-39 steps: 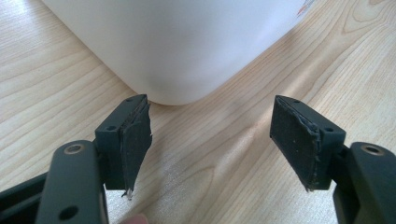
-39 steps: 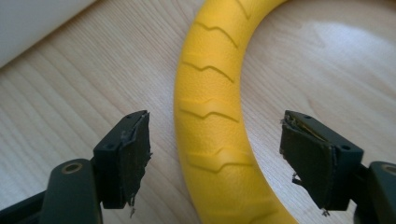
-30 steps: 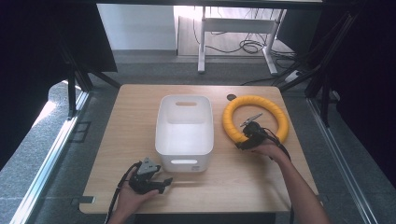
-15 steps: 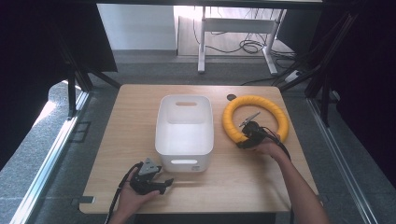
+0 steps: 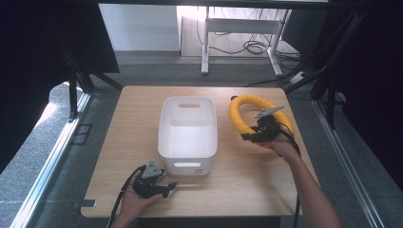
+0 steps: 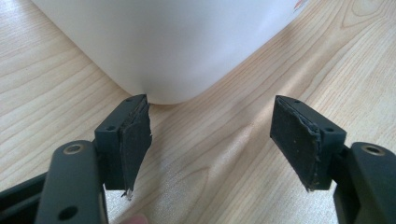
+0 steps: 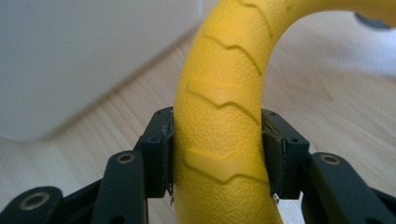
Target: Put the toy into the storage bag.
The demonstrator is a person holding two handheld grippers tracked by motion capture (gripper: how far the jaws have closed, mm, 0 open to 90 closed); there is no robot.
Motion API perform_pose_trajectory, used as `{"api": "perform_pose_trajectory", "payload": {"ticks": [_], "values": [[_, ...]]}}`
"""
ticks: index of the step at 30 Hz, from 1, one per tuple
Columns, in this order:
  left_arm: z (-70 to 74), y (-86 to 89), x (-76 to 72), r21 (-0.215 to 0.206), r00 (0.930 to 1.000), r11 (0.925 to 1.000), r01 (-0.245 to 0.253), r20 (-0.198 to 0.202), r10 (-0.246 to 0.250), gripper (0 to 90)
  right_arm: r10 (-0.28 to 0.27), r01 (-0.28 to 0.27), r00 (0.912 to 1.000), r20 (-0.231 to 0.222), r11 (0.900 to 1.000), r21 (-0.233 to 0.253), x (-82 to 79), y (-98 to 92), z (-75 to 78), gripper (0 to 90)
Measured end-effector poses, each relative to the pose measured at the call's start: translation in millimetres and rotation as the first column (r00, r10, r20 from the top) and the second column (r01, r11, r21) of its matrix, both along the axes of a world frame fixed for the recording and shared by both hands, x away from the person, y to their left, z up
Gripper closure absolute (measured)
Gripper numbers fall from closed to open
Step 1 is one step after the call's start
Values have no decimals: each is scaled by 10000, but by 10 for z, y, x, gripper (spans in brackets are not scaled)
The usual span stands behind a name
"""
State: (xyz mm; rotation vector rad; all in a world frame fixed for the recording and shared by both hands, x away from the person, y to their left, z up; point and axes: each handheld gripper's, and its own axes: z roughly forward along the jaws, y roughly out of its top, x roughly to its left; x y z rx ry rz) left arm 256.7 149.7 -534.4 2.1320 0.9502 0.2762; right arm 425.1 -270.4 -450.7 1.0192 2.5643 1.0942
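A yellow ring with a ribbed tread (image 5: 243, 114) lies on the right side of the wooden table (image 5: 138, 109). My right gripper (image 5: 250, 137) is shut on the ring's near-left part; in the right gripper view the yellow ring (image 7: 219, 121) sits squeezed between both pads of the right gripper (image 7: 217, 154). A white plastic bin (image 5: 187, 130) stands in the table's middle. My left gripper (image 5: 168, 186) rests near the front edge, just before the bin. In the left gripper view the left gripper (image 6: 212, 140) is open, with the white bin's corner (image 6: 173, 42) beyond the jaws.
A small dark disc (image 5: 234, 98) lies on the table behind the ring. Black frame posts flank the table on both sides. A desk leg and cables (image 5: 247, 45) stand on the floor beyond the far edge.
The right gripper has tipped the ring slightly; it looks raised at the gripped side. The left gripper has stayed in place.
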Motion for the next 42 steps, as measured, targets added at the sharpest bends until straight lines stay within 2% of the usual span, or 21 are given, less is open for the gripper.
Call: {"api": "perform_pose_trajectory", "payload": {"ticks": [3, 6, 12, 17, 28, 42], "values": [[-1, 2, 2, -22, 10000, 10000, -15, -9, 15, 290, -14, 1, 9999, 119, 9947, 1029, -72, -109, 130, 512], [-5, -1, 4, 4, 10000, 10000, -28, -21, 28, 290, -42, 4, 9998, 200, 9822, 1880, -137, -195, 229, 512], [-11, -3, 7, 29, 10000, 10000, -41, -29, 41, 290, -71, -55, 9990, 447, 9608, 2771, -232, -293, 347, 514], [-12, -3, 6, 35, 10000, 10000, -30, -29, 31, 290, -143, -74, 9976, 682, 9511, 3089, -301, -329, 402, 514], [-11, -3, 7, 46, 10000, 10000, -41, -35, 41, 290, -212, -253, 9940, 1069, 9093, 4153, -455, -400, 485, 516], [-16, -4, 9, 87, 10000, 10000, -39, -37, 40, 290, -141, -525, 9889, 1481, 8986, 4357, -588, -387, 582, 516]]}}
